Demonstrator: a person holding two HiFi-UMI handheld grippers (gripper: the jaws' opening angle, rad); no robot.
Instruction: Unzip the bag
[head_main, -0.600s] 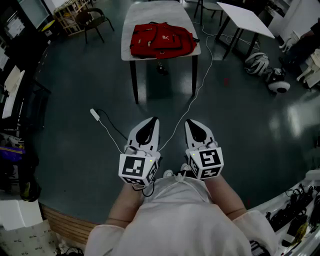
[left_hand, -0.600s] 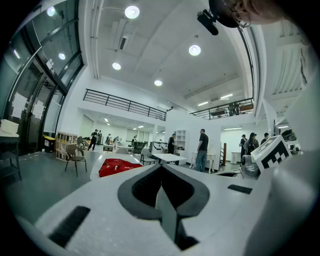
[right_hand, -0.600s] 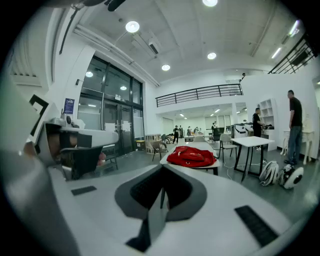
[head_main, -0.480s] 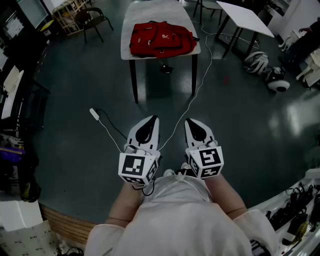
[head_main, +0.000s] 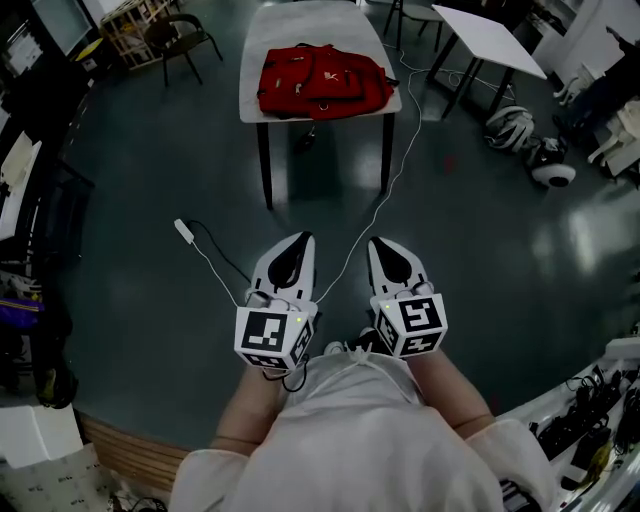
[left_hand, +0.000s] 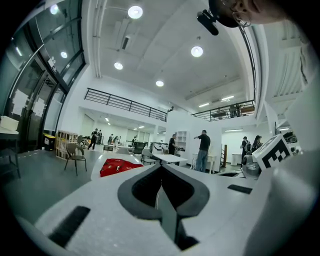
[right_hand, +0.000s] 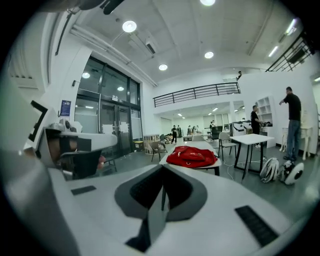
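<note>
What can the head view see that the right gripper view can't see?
Only the head view shows the person's white top and the small white plug lying on the floor. Only the right gripper view shows the ceiling lights, the balcony railing and a person standing far off on the right. Both show the red bag lying on the table, and the right tool, shut with nothing in it.

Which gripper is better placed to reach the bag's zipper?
Neither yet, slight edge right: the left gripper and right gripper are shut, side by side, far from the red bag on the table; the right points straighter at it.
</note>
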